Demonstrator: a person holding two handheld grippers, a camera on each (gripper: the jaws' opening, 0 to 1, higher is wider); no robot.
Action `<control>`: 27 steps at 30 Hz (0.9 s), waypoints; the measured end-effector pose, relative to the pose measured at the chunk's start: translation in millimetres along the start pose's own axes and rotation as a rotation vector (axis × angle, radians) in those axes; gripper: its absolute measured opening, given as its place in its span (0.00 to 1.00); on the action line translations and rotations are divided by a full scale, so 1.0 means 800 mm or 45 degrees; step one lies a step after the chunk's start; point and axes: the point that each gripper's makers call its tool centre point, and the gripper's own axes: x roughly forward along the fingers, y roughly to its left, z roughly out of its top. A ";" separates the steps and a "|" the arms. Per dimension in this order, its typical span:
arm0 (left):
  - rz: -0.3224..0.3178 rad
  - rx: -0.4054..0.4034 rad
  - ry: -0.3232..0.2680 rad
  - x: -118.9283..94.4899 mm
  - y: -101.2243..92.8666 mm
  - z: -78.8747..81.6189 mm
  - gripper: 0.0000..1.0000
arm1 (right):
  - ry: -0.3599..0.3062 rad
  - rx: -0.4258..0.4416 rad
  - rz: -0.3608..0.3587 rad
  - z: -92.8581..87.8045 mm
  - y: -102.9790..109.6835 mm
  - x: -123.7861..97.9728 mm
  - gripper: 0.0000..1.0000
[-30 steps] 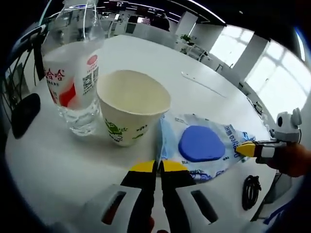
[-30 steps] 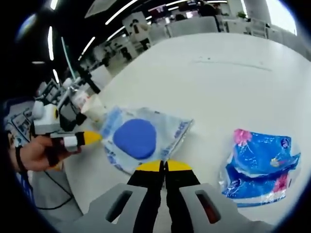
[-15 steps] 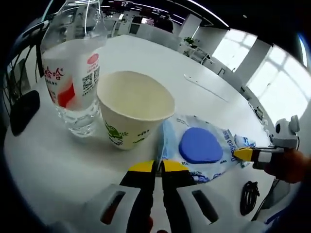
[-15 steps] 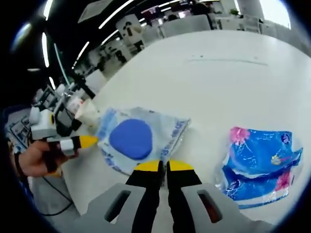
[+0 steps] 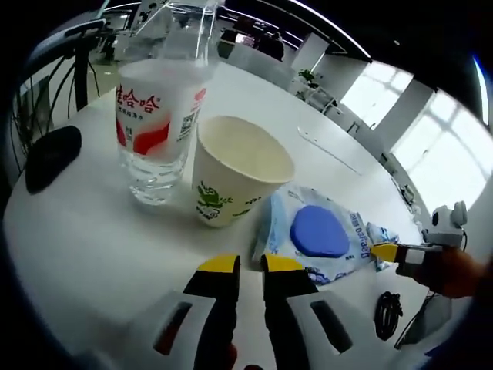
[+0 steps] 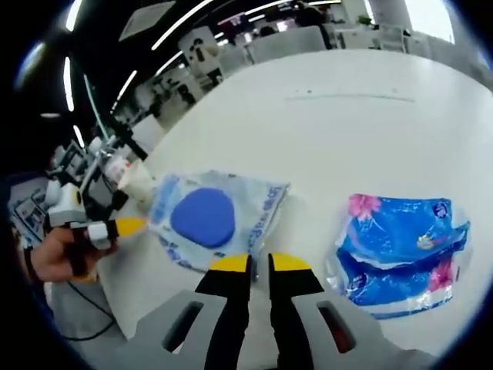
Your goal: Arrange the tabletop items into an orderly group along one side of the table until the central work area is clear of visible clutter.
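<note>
A clear water bottle (image 5: 158,116) with a red and white label stands beside a paper cup (image 5: 239,176). To the cup's right a flat blue pouch (image 5: 320,235) with a round blue disc inside lies on the white table (image 5: 85,239). My left gripper (image 5: 249,267) is slightly open just in front of the pouch's near edge. The right gripper (image 5: 384,250), held by a hand (image 5: 451,270), sits at the pouch's far corner. In the right gripper view, my right gripper (image 6: 259,264) is slightly open at the pouch (image 6: 216,220), and a blue tissue packet (image 6: 400,254) lies to its right.
A black oval object (image 5: 50,154) lies near the table's left edge. A coiled black cable (image 5: 385,308) hangs past the near right edge. A thin pale strip (image 5: 331,146) lies farther out on the table. The left gripper (image 6: 127,226) and the hand holding it (image 6: 58,254) enter the right gripper view from the left.
Both grippers' jaws have parted slightly and let go of the pouch's edges. The left view has pulled back and turned; the pouch sits closer to the cup.
</note>
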 end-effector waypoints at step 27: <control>0.009 0.086 0.030 -0.048 0.023 -0.056 0.10 | -0.042 0.098 -0.038 -0.048 -0.025 -0.047 0.06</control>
